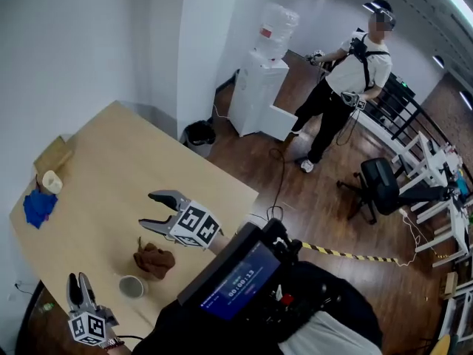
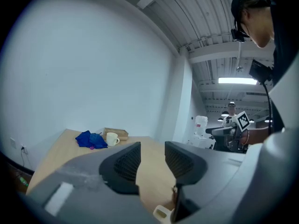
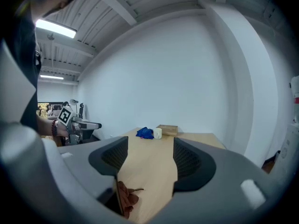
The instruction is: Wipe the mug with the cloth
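Left tongs (image 1: 78, 283) and right tongs (image 1: 150, 210) gape empty near brown cloth (image 1: 154, 259) and mug (image 1: 131, 286), its handle indistinct

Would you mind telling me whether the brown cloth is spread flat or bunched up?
Bunched up: the brown cloth lies as a crumpled heap on the table, beside the mug.

I see a pale wooden table (image 1: 103, 161) set in a corner of plain white walls (image 1: 66, 35), with a square white column (image 1: 203, 43) just behind it. The floor (image 1: 347, 220) is dark brown wood. A black waste bin (image 1: 199, 134) stands at the column's foot, and a white water dispenser (image 1: 259, 95) is near it. Further off I make out a black office chair (image 1: 380, 183), white shelving (image 1: 436, 161) and yellow-and-black striped tape (image 1: 347, 254) on the floor. A long ceiling lamp (image 3: 56, 28) is lit.
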### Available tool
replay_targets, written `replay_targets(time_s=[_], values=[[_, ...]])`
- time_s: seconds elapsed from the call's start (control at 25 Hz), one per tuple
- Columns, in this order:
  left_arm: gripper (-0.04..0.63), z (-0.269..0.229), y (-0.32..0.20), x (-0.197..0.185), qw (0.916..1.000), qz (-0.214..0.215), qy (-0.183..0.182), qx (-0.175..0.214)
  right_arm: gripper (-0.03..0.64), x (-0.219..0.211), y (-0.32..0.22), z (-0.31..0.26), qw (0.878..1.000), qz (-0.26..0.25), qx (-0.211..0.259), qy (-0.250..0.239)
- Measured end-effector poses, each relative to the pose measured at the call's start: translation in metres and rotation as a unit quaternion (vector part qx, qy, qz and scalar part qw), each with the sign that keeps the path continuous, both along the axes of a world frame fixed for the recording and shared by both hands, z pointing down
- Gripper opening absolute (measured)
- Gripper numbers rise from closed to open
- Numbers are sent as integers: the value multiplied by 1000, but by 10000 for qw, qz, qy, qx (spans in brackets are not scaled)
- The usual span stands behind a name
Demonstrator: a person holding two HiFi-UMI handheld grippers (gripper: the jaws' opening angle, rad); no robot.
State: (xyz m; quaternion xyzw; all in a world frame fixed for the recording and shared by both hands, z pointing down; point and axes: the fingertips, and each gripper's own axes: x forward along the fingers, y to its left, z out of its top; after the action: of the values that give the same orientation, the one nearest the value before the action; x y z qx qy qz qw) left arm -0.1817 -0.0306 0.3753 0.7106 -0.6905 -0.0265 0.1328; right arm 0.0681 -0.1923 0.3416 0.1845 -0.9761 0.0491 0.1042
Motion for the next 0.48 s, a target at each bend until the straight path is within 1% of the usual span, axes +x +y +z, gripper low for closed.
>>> replay_targets(time_s=[0.08,0.16,0.2,0.28,0.32,0.4,0.48], values=[[160,2,4,-4,10000,-63,42,37,308,-3,2,3,10000,-47,-10,11],[160,0,-3,-7,9998,-106,79,146,307,-4,-6,-4,9999,-85,101,13],[160,-3,-2,-8,9998,-111,57,123,307,-5,-7,-7,9999,-94,115,-13],[160,-3,14,-10,9999,-144,-47,-42,307,-8,4,-2,9999,-101,-24,-106],[160,-3,21,-10,9998,-191,-72,-63,307,-7,8,1,9998,-108,-82,-132],[160,-2,22,-5,9995,-300,-31,71,305,4,7,0,9998,-136,-40,-133],[160,-6,7,8,9993,-265,21,244,304,24,-4,-14,9998,-74,161,-129]])
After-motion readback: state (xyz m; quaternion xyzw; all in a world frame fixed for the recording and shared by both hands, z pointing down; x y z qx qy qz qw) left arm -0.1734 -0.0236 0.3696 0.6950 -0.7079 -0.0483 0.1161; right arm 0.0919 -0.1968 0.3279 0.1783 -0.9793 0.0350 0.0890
